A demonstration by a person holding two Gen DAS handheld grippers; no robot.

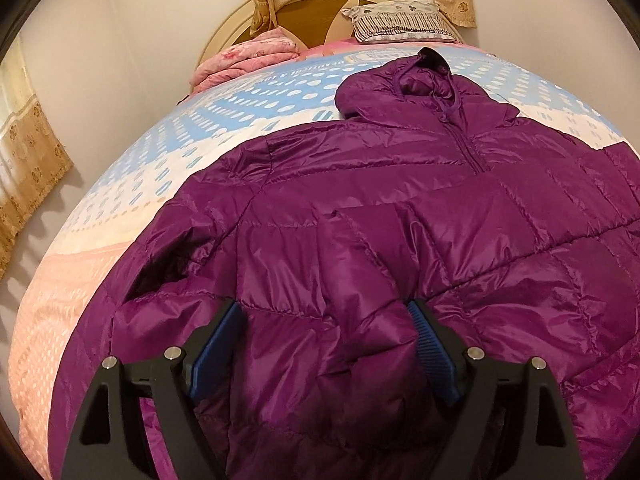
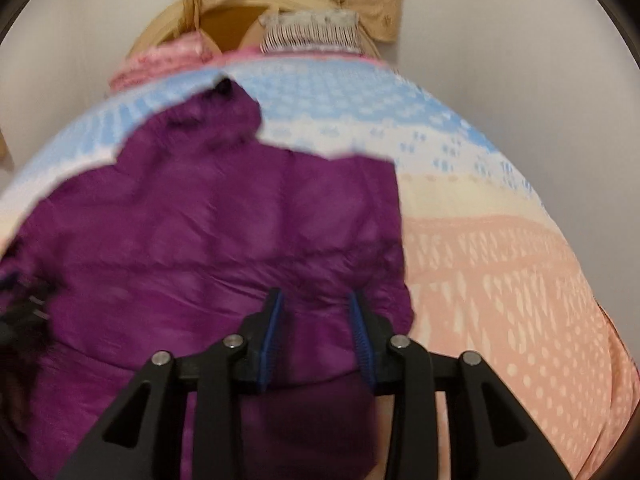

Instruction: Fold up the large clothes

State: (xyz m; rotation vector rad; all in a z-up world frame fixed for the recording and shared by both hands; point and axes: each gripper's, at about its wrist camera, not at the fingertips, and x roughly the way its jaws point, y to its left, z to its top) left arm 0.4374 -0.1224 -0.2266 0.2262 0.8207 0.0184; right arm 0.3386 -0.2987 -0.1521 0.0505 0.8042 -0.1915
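Jacket folding, sleeve stage

Jacket point(image 1: 360, 208) fills the frame's middle on the bed point(image 1: 120, 184). Left gripper point(image 1: 326, 320) gapes over a sleeve, gripping nothing; right gripper point(image 2: 316, 312) half-closed on the edge. Bring it across evenly.

Bedsheet point(image 1: 280, 76) print — lettering there, illegible.

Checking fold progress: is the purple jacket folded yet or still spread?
Partly folded: jacket has one sleeve laid across its front; hood and body lie flat.

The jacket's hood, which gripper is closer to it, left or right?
Hard to call; perhaps the left. The left gripper straddles a sleeve folded over the purple jacket, the hood beyond. The right gripper sits at the jacket's side edge, similarly far.
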